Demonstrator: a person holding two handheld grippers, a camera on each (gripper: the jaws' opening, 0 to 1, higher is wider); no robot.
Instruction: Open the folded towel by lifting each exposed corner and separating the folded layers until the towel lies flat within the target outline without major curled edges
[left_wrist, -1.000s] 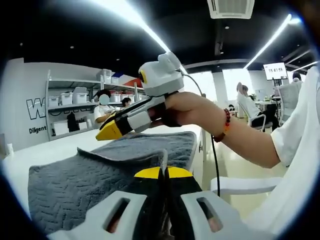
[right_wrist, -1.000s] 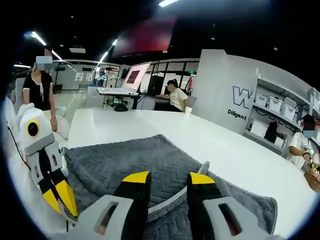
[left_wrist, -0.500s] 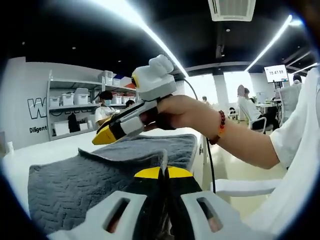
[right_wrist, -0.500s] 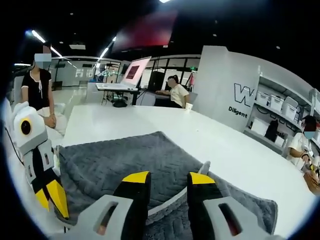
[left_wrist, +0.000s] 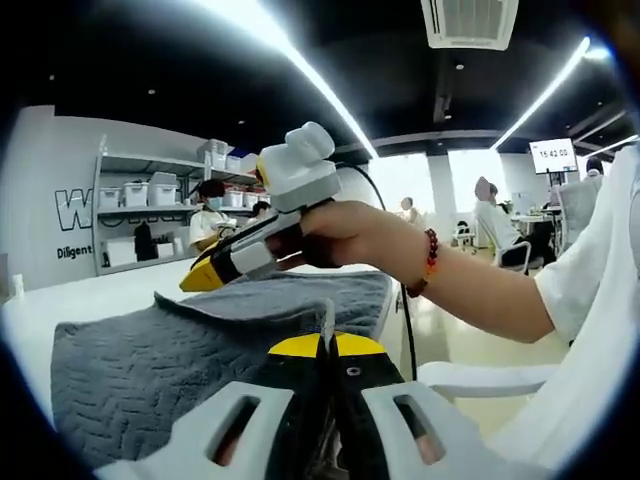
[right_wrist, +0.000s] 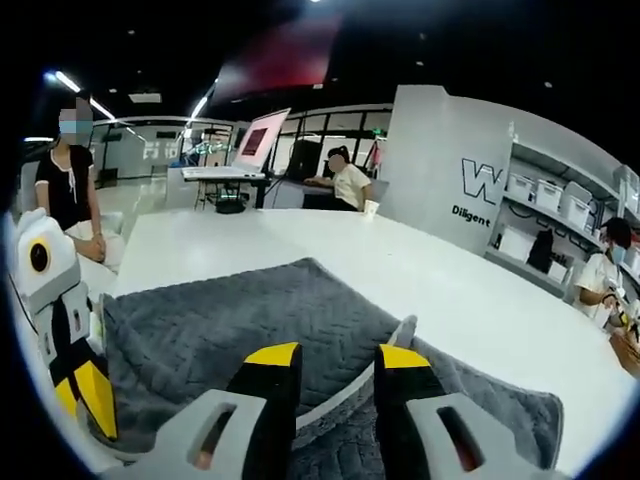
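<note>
A grey towel with a wavy weave lies on a white table. My left gripper is shut on the towel's near edge, and a pale corner of cloth stands up just above the yellow tips. A hand holds my right gripper a little above the towel's far part. In the right gripper view the towel spreads ahead. My right gripper stands open there, over a pale folded edge of the cloth. My left gripper sits at the towel's left edge.
The white table runs on bare beyond the towel. Shelves with white bins line the wall, and people sit and stand around the room. A white chair stands beside the table, next to the person's sleeve.
My right gripper has drifted a little leftward over the towel in the left gripper view. My left gripper still grips the same edge. The towel lies as before.
</note>
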